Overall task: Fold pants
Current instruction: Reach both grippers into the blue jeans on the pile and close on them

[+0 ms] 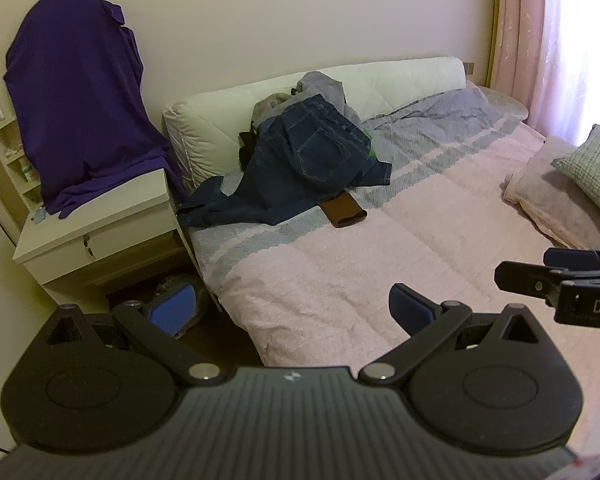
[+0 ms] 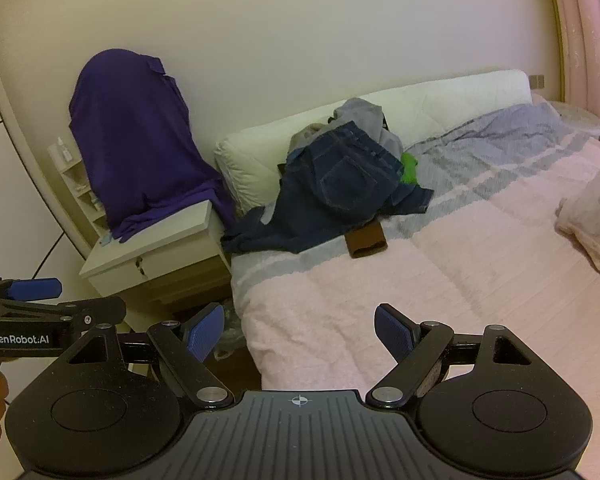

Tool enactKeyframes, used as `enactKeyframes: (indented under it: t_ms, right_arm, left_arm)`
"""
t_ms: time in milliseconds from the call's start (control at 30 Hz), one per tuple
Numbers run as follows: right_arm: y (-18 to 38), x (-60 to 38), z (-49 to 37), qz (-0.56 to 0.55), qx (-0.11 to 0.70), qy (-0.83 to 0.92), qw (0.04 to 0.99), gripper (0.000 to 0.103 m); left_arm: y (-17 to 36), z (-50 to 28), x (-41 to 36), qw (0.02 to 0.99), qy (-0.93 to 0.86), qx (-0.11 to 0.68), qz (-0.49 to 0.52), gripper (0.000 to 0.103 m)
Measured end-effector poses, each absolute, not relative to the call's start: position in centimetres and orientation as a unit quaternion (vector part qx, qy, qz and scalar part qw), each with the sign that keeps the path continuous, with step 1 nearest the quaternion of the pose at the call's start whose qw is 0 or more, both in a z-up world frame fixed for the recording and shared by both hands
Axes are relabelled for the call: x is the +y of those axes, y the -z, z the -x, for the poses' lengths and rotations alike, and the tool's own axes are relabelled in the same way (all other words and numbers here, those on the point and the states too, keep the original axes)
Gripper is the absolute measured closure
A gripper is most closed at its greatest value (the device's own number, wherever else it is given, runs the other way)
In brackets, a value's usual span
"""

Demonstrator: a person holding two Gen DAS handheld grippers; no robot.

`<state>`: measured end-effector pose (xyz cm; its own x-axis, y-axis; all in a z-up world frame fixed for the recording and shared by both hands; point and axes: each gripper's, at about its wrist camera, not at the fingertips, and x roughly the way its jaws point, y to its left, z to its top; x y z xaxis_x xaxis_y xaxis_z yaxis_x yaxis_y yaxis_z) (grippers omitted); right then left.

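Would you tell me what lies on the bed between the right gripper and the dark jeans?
Only bare pink blanket; the right wrist view shows nothing between the right gripper and the jeans.

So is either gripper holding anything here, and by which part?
Nothing is held. The left gripper and right gripper have open, empty jaws; the jeans lie untouched on the bed.
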<state>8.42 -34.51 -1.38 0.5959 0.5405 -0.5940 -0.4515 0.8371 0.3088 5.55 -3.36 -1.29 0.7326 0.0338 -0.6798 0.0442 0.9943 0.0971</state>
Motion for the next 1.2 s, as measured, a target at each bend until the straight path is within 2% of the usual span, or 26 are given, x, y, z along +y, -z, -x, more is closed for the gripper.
enactKeyframes:
  t_ms: [200, 433, 733, 1100, 1200]
  right_arm:
    - [2.7, -34.2, -11.8, -0.082, 0.359, -0.268, 0.890, 0.023]
    - [4.8, -31.3, -18.7, -0.091, 0.367, -0.239, 0.894, 0.023]
    - [9.2, -24.7, -32.7, -0.120, 0.403, -0.178, 0.890, 0.023]
    - [12.9, -17.3, -49.6, -0.094, 0.411, -0.135, 0.897, 0.023]
    - [14.8, -16.8, -53.5, -0.094, 0.413, -0.121, 0.898, 0.023]
  left_arm:
    - [2.7, -10.1, -2.7, 0.926, 0.012, 0.373, -0.058, 0.001]
    - [5.3, -19.3, -0.8, 0.917, 0.039, 0.392, -0.069, 0.002]
    - [10.4, -37.9, 3.7, 0.892, 0.082, 0.437, -0.078, 0.009]
    - [13.6, -57.4, 7.9, 0.890, 0.102, 0.437, -0.085, 0.019]
    - [14.6, -62.2, 8.2, 0.892, 0.105, 0.433, -0.079, 0.019]
